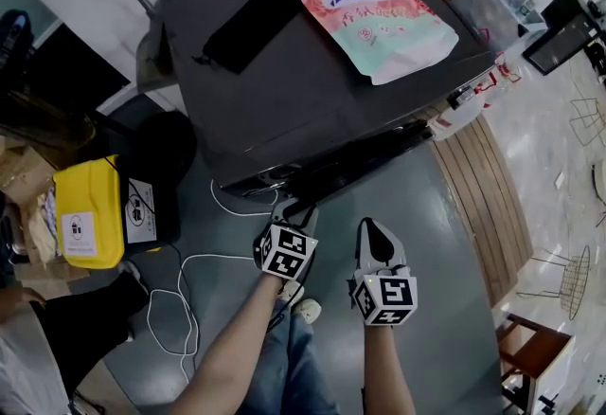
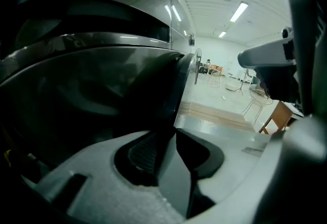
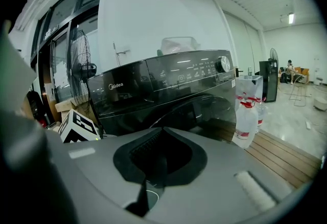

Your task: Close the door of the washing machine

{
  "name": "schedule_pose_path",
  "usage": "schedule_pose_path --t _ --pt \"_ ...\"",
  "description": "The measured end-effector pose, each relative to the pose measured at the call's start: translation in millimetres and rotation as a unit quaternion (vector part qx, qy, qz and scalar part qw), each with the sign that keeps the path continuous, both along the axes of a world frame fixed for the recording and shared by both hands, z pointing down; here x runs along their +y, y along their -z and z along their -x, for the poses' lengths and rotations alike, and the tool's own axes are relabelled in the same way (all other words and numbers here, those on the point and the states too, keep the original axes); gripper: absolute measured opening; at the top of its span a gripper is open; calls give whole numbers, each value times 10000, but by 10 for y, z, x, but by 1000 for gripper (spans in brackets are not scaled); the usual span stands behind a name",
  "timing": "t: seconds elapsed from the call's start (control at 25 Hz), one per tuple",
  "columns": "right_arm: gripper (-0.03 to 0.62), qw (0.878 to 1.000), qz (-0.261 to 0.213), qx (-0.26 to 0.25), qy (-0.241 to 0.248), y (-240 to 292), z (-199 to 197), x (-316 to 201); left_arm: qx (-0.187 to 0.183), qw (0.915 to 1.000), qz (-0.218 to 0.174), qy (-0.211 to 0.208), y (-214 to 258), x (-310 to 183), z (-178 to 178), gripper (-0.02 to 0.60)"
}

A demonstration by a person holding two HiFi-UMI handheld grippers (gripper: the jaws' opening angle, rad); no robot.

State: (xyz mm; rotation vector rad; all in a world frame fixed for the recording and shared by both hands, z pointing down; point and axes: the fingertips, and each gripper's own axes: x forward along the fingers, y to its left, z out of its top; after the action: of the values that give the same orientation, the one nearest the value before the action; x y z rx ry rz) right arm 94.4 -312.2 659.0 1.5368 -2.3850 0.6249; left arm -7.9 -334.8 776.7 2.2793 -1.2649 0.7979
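The dark grey washing machine (image 1: 312,110) fills the head view, and its round door (image 1: 365,167) stands slightly ajar at the front. My left gripper (image 1: 295,214) is at the door's free edge. In the left gripper view that door edge (image 2: 179,85) runs down between the jaws of my left gripper (image 2: 171,133); it lies by the left pad, with a gap on the right side. My right gripper (image 1: 371,228) hovers a little to the right, short of the door, shut and empty. Over my right gripper (image 3: 163,131) the right gripper view takes in the machine's front (image 3: 168,85) and door (image 3: 214,115).
A black pouch (image 1: 251,20) and a pink detergent bag (image 1: 379,20) lie on the machine's top. A yellow box (image 1: 87,214) and a white cable (image 1: 189,295) are on the floor at the left. Bottles (image 3: 245,115) and a wooden platform (image 1: 483,205) are to the right.
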Motion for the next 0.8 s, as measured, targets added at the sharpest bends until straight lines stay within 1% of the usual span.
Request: schedule_pose_path --t 0.44,0.8 --pt "12 10000 17 10 59 -20 81 -84 73 9999 25 -131 -8 -16 10 104" --pt "12 10000 20 27 -47 25 33 -35 168 9998 103 -74 -19 -3 32 107"
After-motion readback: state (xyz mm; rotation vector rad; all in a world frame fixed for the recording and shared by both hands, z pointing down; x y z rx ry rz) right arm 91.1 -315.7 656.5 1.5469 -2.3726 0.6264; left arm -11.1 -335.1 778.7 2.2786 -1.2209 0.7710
